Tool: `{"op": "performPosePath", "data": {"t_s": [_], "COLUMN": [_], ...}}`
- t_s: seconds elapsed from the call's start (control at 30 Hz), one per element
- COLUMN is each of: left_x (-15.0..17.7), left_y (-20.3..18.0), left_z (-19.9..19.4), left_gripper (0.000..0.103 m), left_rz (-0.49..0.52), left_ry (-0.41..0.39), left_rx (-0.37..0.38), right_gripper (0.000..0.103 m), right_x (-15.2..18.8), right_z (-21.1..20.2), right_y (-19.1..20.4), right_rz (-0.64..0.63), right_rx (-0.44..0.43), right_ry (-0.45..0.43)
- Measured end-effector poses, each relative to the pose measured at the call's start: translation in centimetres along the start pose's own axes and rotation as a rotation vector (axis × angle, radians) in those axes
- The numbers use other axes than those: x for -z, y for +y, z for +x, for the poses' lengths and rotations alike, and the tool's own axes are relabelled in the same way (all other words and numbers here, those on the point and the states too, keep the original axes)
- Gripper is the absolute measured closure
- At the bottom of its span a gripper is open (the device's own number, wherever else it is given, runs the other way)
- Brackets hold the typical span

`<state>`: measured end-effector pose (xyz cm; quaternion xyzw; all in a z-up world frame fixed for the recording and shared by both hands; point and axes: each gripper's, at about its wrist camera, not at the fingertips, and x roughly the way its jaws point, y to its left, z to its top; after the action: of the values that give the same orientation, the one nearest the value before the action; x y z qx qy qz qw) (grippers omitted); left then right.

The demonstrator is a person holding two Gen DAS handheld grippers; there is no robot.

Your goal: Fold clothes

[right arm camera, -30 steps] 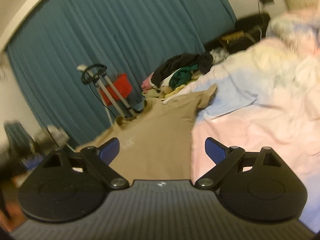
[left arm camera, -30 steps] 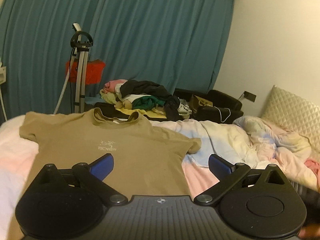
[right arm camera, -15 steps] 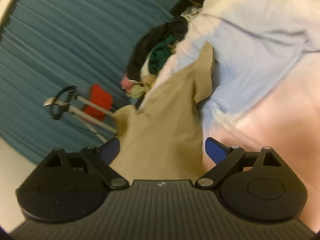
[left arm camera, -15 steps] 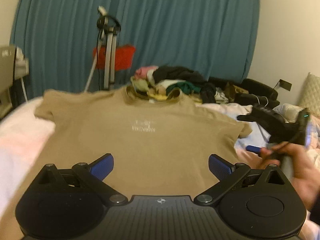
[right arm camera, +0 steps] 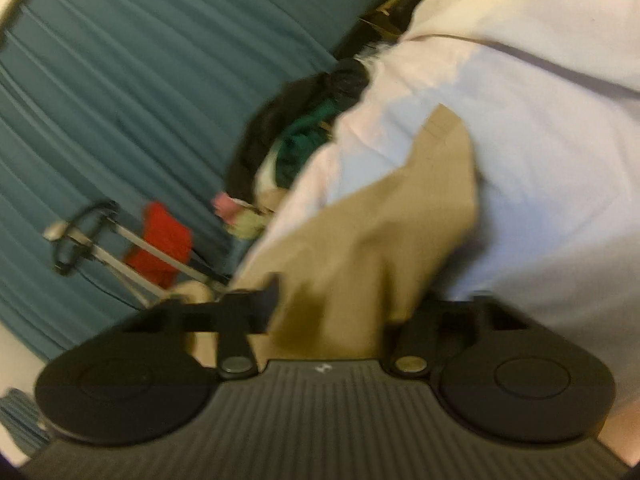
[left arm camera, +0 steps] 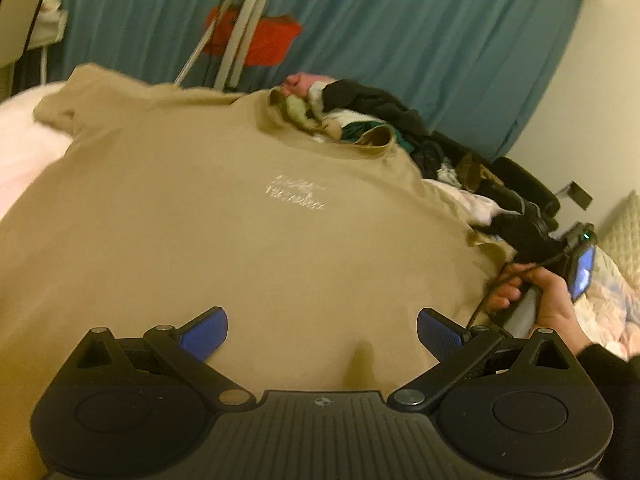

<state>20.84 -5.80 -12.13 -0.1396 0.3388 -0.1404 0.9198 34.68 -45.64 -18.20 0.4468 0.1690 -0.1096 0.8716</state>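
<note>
A tan T-shirt [left arm camera: 248, 220] with a small white chest print lies flat on the bed, collar toward the far end. My left gripper [left arm camera: 322, 334] is open, low over the shirt's lower middle, with nothing between its blue pads [left arm camera: 204, 332]. My right gripper [right arm camera: 340, 308] has closed on the shirt's right sleeve side [right arm camera: 384, 232], with tan fabric bunched between its fingers; the view is blurred. In the left wrist view the right gripper [left arm camera: 532, 240] and the hand holding it sit at the shirt's right edge.
A pile of mixed clothes [left arm camera: 360, 116] lies beyond the collar. A pale blue and pink duvet [right arm camera: 540, 120] covers the bed to the right. A tripod [left arm camera: 236, 28] with a red item stands before the teal curtain [left arm camera: 400, 20]. A black bag [left arm camera: 520, 188] sits far right.
My left gripper has dropped lower and closer over the shirt. My right gripper has moved in to the shirt's right sleeve and shut on the fabric.
</note>
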Motion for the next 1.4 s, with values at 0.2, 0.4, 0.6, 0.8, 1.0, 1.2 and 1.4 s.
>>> {"op": "performPosePath", "data": {"t_s": [0.2,0.4,0.6,0.8,1.0,1.2,1.4], "left_x": [0.0,0.3,1.0,1.4,0.9,0.4,-1.1], "left_y": [0.1,-1.2,-2.8,-3.6,-2.0,-0.2,0.8], "left_z": [-1.2,-2.8,-4.7,-5.4,-3.4,-0.7,-0.4], "left_gripper": [0.001,0.001,0.001,0.001,0.001,0.001,0.001], "left_rz": [-0.002,0.042,0.065,0.116,0.045,-0.008,-0.067], "left_ry": [-0.031,-0.048,-0.059,-0.091,-0.044,-0.015,-0.011], "left_rx": [-0.005,-0.013,0.013,0.007,0.007,-0.010,-0.010], "right_gripper": [0.089,0.089,0.085,0.024,0.026,0.082,0.096], "right_x": [-0.5,-1.2,-0.4,1.3,1.2,-1.4,-1.9], "right_z": [-4.0,-9.6,-11.4,-8.4,-2.6,1.7,0.3], "right_y": [-1.5,-2.8,-3.6,-2.9,-1.1,1.0,8.2], "right_rz": [0.001,0.000,0.011,0.074,0.014,-0.109,-0.484], "right_rx": [0.012,-0.021,-0.060,-0.097,-0.050,0.063,0.140], "right_ry": [0.013,0.008,0.072,0.077,-0.005,-0.049,-0.105]}}
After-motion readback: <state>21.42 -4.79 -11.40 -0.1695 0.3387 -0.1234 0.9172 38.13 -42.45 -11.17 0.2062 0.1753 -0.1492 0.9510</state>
